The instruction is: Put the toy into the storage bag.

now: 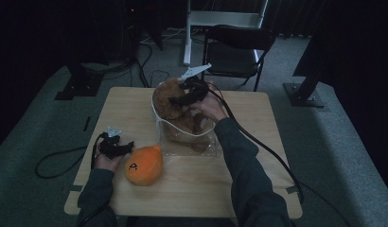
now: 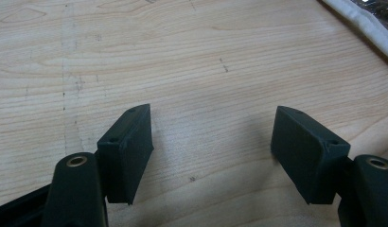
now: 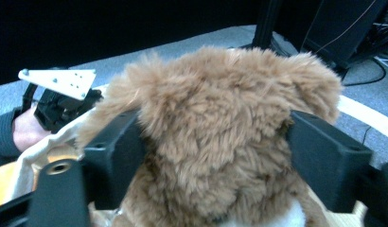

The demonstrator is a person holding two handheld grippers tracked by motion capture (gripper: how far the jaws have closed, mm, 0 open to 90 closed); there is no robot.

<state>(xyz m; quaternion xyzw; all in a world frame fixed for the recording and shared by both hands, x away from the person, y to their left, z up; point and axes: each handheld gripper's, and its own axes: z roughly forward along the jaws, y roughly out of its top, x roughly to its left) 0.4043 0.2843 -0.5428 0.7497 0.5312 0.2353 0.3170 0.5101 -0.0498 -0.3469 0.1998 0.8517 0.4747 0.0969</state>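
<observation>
Brown plush fur sits between the right tongs, whose jaws stand wide on either side of the teddy bear's head, pads at or just touching the pile, not yet a firm squeeze. Bear sits half inside a clear plastic bag at the far middle of the tabletop; best to close on the head's firm core, not loose fur, before shifting it. Left tongs gape empty over bare wood, near the orange plush.
</observation>
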